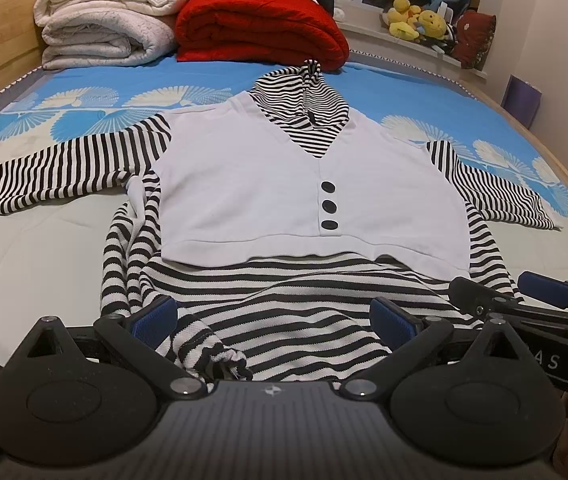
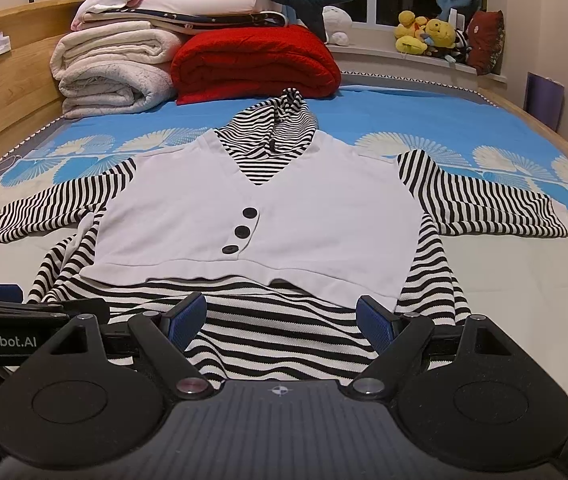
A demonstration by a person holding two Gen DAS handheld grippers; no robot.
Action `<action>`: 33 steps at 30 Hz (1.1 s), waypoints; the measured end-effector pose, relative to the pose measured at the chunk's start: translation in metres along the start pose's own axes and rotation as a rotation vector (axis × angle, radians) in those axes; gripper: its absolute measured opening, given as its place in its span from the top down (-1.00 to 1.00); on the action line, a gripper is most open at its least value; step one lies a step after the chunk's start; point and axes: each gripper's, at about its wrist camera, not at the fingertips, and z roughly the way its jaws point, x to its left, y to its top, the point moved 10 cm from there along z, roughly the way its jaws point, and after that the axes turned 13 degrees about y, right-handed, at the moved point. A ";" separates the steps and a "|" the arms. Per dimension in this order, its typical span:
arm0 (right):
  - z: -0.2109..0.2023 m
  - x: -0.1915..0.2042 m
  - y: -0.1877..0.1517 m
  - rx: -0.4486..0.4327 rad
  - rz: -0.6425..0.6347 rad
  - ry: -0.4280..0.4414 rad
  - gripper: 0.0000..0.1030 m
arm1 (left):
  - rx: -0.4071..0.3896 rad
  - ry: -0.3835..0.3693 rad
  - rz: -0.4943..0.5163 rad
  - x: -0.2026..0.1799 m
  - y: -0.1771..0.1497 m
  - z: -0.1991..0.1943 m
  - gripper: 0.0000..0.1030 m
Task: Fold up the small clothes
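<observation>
A small hooded top [image 1: 267, 172] lies face up on the bed, with a white vest front, three black buttons and black-and-white striped sleeves, hood and hem; it also shows in the right wrist view [image 2: 284, 216]. Both sleeves are spread out sideways. My left gripper [image 1: 273, 320] is open, its blue pads either side of the bunched striped hem at the near left. My right gripper [image 2: 281, 318] is open over the striped hem at the near right, and it shows in the left wrist view [image 1: 524, 294]. Neither holds cloth.
The bed [image 1: 43, 256] has a blue patterned sheet. Folded white blankets [image 1: 103, 24] and a red blanket [image 1: 259, 28] are stacked at the far end. Plush toys [image 2: 424, 34] sit on the windowsill. A wooden bed frame [image 2: 7, 92] runs along the left.
</observation>
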 end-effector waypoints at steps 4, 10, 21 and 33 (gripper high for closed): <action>0.000 0.000 0.000 -0.001 -0.001 0.000 -0.62 | -0.007 -0.003 -0.001 0.000 0.001 0.000 -0.99; 0.000 0.000 0.000 0.000 -0.001 0.000 -0.62 | -0.012 -0.004 -0.004 0.000 0.001 0.000 -0.99; 0.001 -0.006 0.000 0.005 0.011 -0.007 -0.62 | 0.003 0.003 -0.008 0.003 0.001 0.003 -0.99; 0.014 -0.145 -0.049 0.183 0.373 -0.383 -0.60 | 0.147 0.358 -0.049 0.105 -0.004 0.096 -0.74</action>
